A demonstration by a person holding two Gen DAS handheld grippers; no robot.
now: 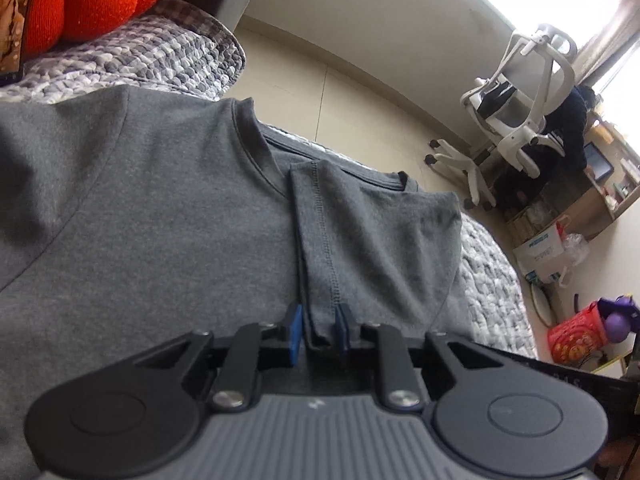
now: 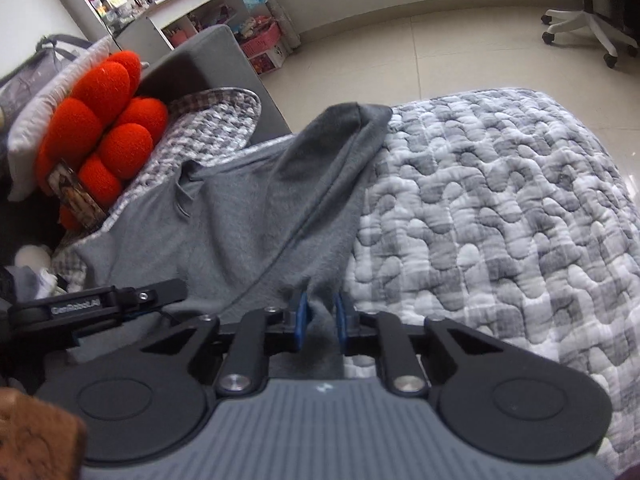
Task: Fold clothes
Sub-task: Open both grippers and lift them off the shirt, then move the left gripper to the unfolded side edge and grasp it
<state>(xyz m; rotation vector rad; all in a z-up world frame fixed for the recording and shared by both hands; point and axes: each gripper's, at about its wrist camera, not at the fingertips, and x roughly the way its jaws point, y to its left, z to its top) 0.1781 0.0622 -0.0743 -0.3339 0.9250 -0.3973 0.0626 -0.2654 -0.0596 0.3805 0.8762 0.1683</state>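
Your left tool has its blue pads drawn in on the hemmed edge of the plain grey cotton T-shirt. A narrow strip of cloth with a stitched seam runs up from between them toward the ribbed neckline. That grip makes sense: the sleeve side is already turned in over the chest, and holding the hem lets you carry the flap without losing the crease.

Your right tool is likewise nearly closed, its pads pinching a bunched ridge of the same grey cloth. From there the fabric rises in a taut, tilted fold toward a raised corner at the far end. With both ends gripped, the side of the shirt can go over as one panel.

The shirt lies on the bed, on the grey-and-white quilted bedspread, with its body spread toward the headboard side. To the right of the shirt, as the right wrist sees it, the quilt is open, so that is the easy landing area.

On the other side things are tighter. A red knitted ball cushion sits on a checked grey pillow, just beyond the shirt's edge, with a picture card leaning against it. Those would catch a wide swing. The white swivel chair stands well apart on the tiled floor and is no obstacle.
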